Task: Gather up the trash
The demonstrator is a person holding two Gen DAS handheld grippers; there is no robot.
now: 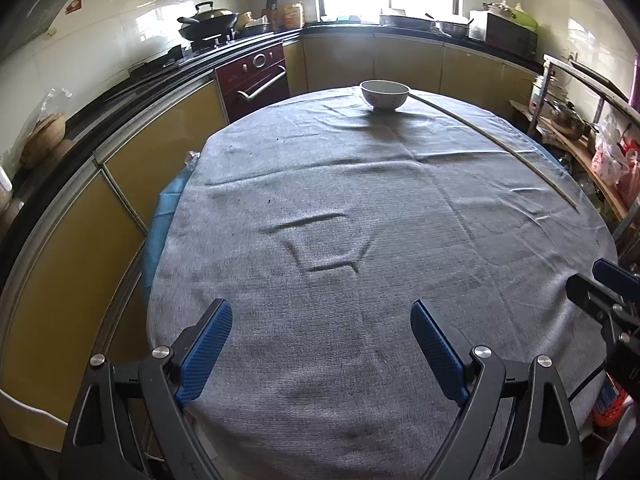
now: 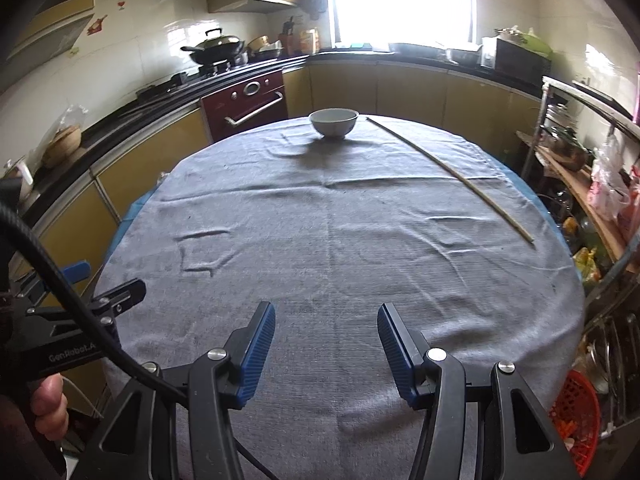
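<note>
Grey-clothed table [image 1: 320,200]: stick [image 1: 492,142] right of bowl [image 1: 385,94], well beyond both empty, parted jaws; thumb [image 2: 50,404] only in right view.

A table under a wrinkled grey cloth [image 1: 340,208] carries a white bowl [image 1: 384,95] and a thin stick [image 1: 496,144]

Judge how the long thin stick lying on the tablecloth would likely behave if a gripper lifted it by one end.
The stick looks very slender and long, so it would probably be light yet sag or swing at its free end. It seems round, so it may roll on the grey cloth if nudged.
</note>
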